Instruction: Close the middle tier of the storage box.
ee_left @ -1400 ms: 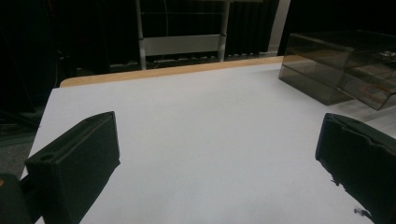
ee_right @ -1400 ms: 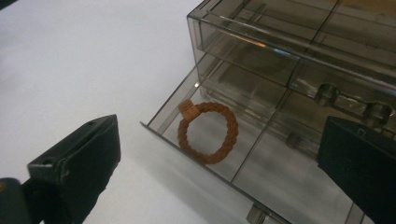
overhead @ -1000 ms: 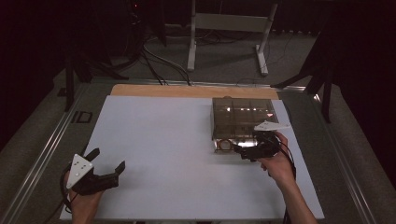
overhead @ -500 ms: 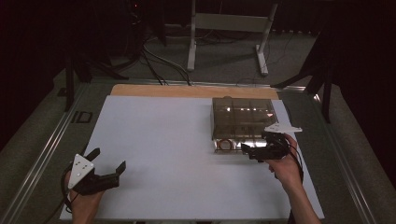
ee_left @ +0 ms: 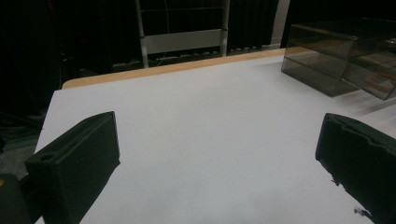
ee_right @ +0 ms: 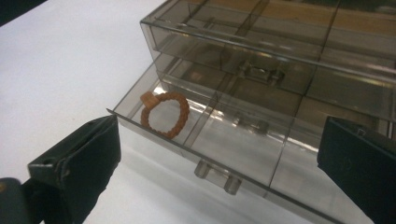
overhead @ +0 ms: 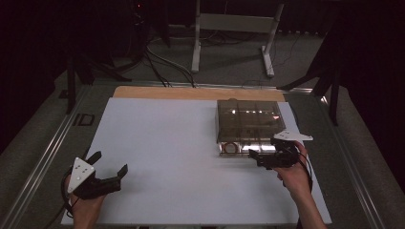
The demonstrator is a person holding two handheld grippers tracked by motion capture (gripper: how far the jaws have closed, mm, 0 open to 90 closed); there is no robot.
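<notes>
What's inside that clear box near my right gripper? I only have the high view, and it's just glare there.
Observer: The lower drawer is pulled out; a brown bracelet lies in its left compartment.
Operator: Is my right gripper holding the drawer?
Observer: No. The right gripper is open, its jaws either side of the drawer's handle, not touching it.
Operator: And the left one?
Observer: The left gripper is open over bare white table.

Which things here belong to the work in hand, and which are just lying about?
In the job:
- clear drawer box
- its open lower drawer with knob handle
- orange bracelet in the drawer's left compartment
- right claw, open, facing the drawer

Lying about:
- left claw, open, idle over the white table
- white stand on the floor behind
</notes>
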